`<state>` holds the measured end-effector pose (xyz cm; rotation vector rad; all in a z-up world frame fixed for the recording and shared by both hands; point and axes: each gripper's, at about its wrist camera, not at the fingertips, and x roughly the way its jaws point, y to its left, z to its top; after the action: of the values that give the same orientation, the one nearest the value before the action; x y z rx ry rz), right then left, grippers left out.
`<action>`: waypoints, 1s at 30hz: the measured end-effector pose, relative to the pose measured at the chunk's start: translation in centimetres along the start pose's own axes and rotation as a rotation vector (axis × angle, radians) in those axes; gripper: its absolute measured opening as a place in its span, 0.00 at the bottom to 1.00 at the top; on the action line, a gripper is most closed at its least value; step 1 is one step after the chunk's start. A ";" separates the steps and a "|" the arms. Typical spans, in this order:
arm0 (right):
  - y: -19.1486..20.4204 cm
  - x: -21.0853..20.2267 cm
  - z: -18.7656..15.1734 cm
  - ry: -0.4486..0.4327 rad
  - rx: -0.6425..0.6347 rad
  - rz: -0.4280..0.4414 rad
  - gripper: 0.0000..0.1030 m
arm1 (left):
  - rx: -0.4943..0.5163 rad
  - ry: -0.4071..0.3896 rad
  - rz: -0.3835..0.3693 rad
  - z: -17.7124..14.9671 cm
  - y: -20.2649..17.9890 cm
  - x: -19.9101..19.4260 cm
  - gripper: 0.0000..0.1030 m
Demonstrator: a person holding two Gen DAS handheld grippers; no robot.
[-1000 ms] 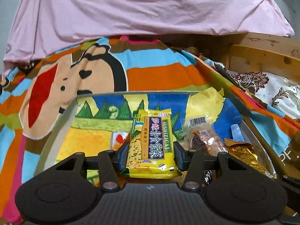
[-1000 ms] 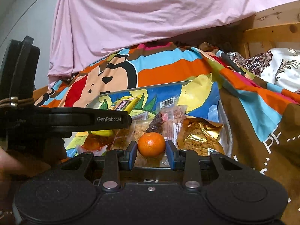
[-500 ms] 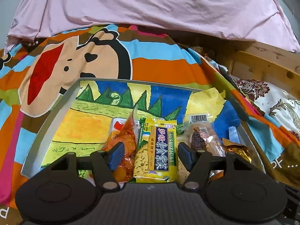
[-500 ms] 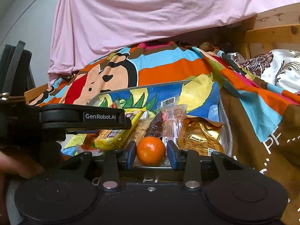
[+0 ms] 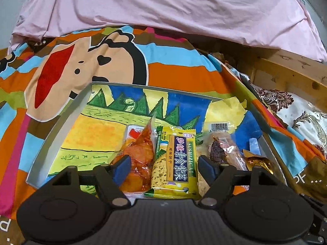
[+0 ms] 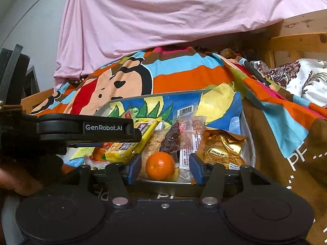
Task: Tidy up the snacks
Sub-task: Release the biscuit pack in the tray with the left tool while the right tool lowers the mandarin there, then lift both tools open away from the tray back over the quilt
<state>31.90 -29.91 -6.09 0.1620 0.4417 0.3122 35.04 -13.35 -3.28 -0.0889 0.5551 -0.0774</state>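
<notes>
A metal tray (image 5: pixel 59 126) with a painted liner lies on the striped bedspread. A yellow cracker packet (image 5: pixel 175 161) lies in it beside an orange snack bag (image 5: pixel 139 159), a clear packet of dark snacks (image 5: pixel 220 153) and a gold packet (image 5: pixel 257 163). My left gripper (image 5: pixel 164 168) is open, its fingers apart on either side of the yellow packet and orange bag. My right gripper (image 6: pixel 165 168) is open around a mandarin (image 6: pixel 160 165) that rests at the tray's near edge (image 6: pixel 163 183). The yellow packet (image 6: pixel 130 140) and gold packet (image 6: pixel 221 149) also show in the right wrist view.
The left gripper's body (image 6: pixel 85 128) crosses the left of the right wrist view. A pink sheet (image 5: pixel 163 10) hangs behind the bedspread. A wooden bed frame (image 5: pixel 286 75) and a patterned pillow (image 5: pixel 296 112) are at the right.
My left gripper has opened and let go of the yellow packet, which now lies in the tray. My right gripper has opened off the mandarin, now resting at the tray's edge.
</notes>
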 end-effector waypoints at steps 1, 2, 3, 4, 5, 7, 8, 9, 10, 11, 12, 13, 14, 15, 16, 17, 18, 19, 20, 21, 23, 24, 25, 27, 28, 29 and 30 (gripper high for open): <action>0.1 -0.1 0.0 -0.003 -0.004 -0.001 0.58 | 0.000 -0.004 0.003 0.0 0.0 -0.1 0.78; 0.2 -0.3 0.1 -0.007 -0.008 -0.002 0.59 | -0.001 -0.007 0.005 0.0 0.0 -0.3 0.79; 0.2 -0.5 0.2 -0.011 -0.011 -0.004 0.62 | -0.004 -0.011 0.005 0.0 0.1 -0.5 0.80; 0.3 -0.7 0.4 -0.016 -0.012 -0.005 0.65 | -0.007 -0.014 0.006 0.1 0.1 -0.7 0.81; 0.4 -1.0 0.5 -0.021 -0.012 -0.006 0.66 | -0.011 -0.020 0.007 0.2 0.1 -1.0 0.82; 0.5 -1.5 0.9 -0.032 -0.008 -0.012 0.70 | -0.020 -0.031 0.006 0.4 0.3 -1.6 0.84; 0.5 -1.9 1.1 -0.037 -0.003 -0.017 0.71 | -0.025 -0.036 0.006 0.6 0.3 -2.0 0.85; 0.6 -2.4 1.2 -0.044 0.004 -0.019 0.73 | -0.030 -0.042 0.007 0.8 0.4 -2.5 0.86; 0.7 -2.9 1.4 -0.051 0.007 -0.021 0.77 | -0.035 -0.050 0.009 1.0 0.5 -2.9 0.87; 0.8 -3.5 1.6 -0.061 0.006 -0.025 0.79 | -0.041 -0.059 0.011 1.2 0.6 -3.5 0.89; 0.9 -4.1 1.9 -0.073 0.004 -0.030 0.81 | -0.045 -0.069 0.014 1.4 0.7 -4.1 0.91; 1.0 -4.6 2.1 -0.082 0.003 -0.035 0.82 | -0.049 -0.079 0.019 1.7 0.8 -4.6 0.92; 1.2 -5.3 2.3 -0.093 0.002 -0.040 0.82 | -0.052 -0.092 0.024 1.9 1.0 -5.3 0.93; 1.3 -6.0 2.5 -0.105 0.000 -0.045 0.84 | -0.055 -0.104 0.028 2.1 1.1 -6.0 0.94; 1.5 -6.8 2.7 -0.118 -0.003 -0.053 0.86 | -0.057 -0.114 0.032 2.3 1.2 -6.7 0.95; 1.6 -7.5 2.8 -0.131 -0.007 -0.058 0.88 | -0.063 -0.127 0.038 2.5 1.4 -7.5 0.96; 1.8 -8.2 3.0 -0.143 -0.011 -0.062 0.90 | -0.068 -0.137 0.042 2.7 1.6 -8.3 0.98; 2.0 -8.9 3.3 -0.156 -0.016 -0.065 0.93 | -0.074 -0.147 0.045 2.8 1.8 -9.1 0.98; 2.2 -9.6 3.5 -0.171 -0.021 -0.068 0.93 | -0.080 -0.158 0.049 2.8 2.1 -10.0 0.99; 2.4 -10.5 3.7 -0.189 -0.026 -0.072 0.94 | -0.084 -0.167 0.053 2.9 2.3 -10.8 0.99; 2.8 -12.3 4.0 -0.229 -0.034 -0.079 0.95 | -0.086 -0.182 0.062 2.9 2.7 -12.5 0.99; 3.0 -13.2 4.1 -0.249 -0.035 -0.083 0.97 | -0.084 -0.188 0.065 2.9 2.9 -13.4 0.99; 3.1 -14.0 4.2 -0.267 -0.035 -0.087 0.99 | -0.080 -0.194 0.071 2.8 3.1 -14.3 0.99; 3.5 -15.7 4.3 -0.297 -0.034 -0.095 0.99 | -0.072 -0.209 0.079 2.5 3.5 -15.9 0.99; 3.6 -16.3 4.4 -0.305 -0.030 -0.098 0.99 | -0.070 -0.218 0.080 2.4 3.7 -16.7 0.99; 3.8 -17.0 4.4 -0.314 -0.026 -0.101 0.99 | -0.067 -0.225 0.082 2.2 3.9 -17.5 0.99; 4.0 -17.7 4.3 -0.321 -0.021 -0.104 0.99 | -0.065 -0.230 0.084 2.0 4.0 -18.3 0.99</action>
<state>17.58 -32.34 5.64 0.1647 0.1285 0.1837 20.80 -7.42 7.54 -0.1358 0.3308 0.0323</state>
